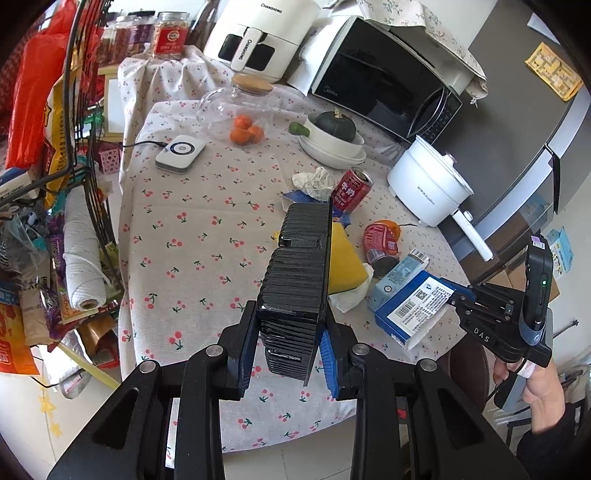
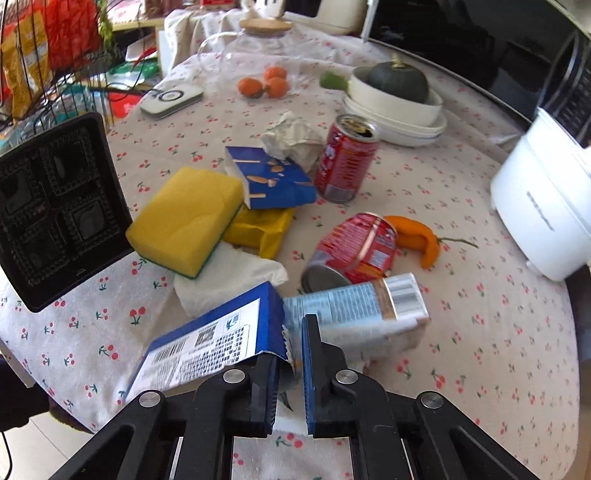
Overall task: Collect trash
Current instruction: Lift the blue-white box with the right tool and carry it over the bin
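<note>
My left gripper (image 1: 288, 350) is shut on a black plastic food tray (image 1: 295, 273), held on edge above the table; the tray also shows in the right wrist view (image 2: 62, 210). My right gripper (image 2: 291, 354) is shut on the edge of a blue and white carton (image 2: 207, 347), seen from the left wrist view too (image 1: 413, 310). On the cherry-print tablecloth (image 2: 480, 332) lie a yellow sponge (image 2: 184, 218), a pale blue packet (image 2: 354, 302), a tipped red can (image 2: 354, 247), an upright red can (image 2: 347, 158), a blue box (image 2: 273, 177), a crumpled tissue (image 2: 291, 136) and a yellow wrapper (image 2: 258, 229).
A white electric pot (image 2: 543, 206) stands at the right, bowls with a squash (image 2: 399, 92) at the back, a microwave (image 1: 388, 81), an air fryer (image 1: 258, 33), oranges (image 2: 266, 85), an orange pepper (image 2: 421, 236). A wire rack with bags (image 1: 55, 147) stands left of the table.
</note>
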`<state>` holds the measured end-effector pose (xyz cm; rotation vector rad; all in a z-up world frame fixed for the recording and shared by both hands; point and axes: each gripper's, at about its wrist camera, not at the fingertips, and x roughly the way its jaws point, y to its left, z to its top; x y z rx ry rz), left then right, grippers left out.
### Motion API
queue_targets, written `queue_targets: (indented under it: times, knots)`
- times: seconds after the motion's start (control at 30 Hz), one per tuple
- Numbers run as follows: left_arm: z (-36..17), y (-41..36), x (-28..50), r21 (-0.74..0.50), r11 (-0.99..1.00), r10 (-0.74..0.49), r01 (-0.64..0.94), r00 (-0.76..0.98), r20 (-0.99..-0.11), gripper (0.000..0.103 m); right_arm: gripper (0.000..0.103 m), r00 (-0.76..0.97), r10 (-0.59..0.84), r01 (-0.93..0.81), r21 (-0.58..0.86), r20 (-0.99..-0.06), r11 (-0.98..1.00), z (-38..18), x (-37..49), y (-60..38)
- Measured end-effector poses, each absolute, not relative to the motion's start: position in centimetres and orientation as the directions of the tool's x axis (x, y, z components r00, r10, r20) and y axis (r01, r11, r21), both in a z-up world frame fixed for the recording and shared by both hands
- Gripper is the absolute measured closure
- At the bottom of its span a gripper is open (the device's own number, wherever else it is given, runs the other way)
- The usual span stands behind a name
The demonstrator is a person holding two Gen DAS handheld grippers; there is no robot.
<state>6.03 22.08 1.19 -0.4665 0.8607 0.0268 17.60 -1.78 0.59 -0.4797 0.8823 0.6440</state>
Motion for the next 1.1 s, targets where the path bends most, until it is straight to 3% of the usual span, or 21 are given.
queue_targets:
  times: [0.63,1.1]
  knots:
    - [3.5,13.7,8.0,-0.379,0.924,-0.247,-0.057,0.668,-0.702,0.070,0.098,0.567,0.277,-0.523,-0.080,-0.776,0.849,3.3,15.9,-11.0]
    - [4.2,0.6,10.9,-0.404,0.903,-0.407,0.148,0.598,-0.691,0.070,0.098,0.600,0.167,-0.374,-0.089,-0.783,0.923,3.8,13.8,-22.6]
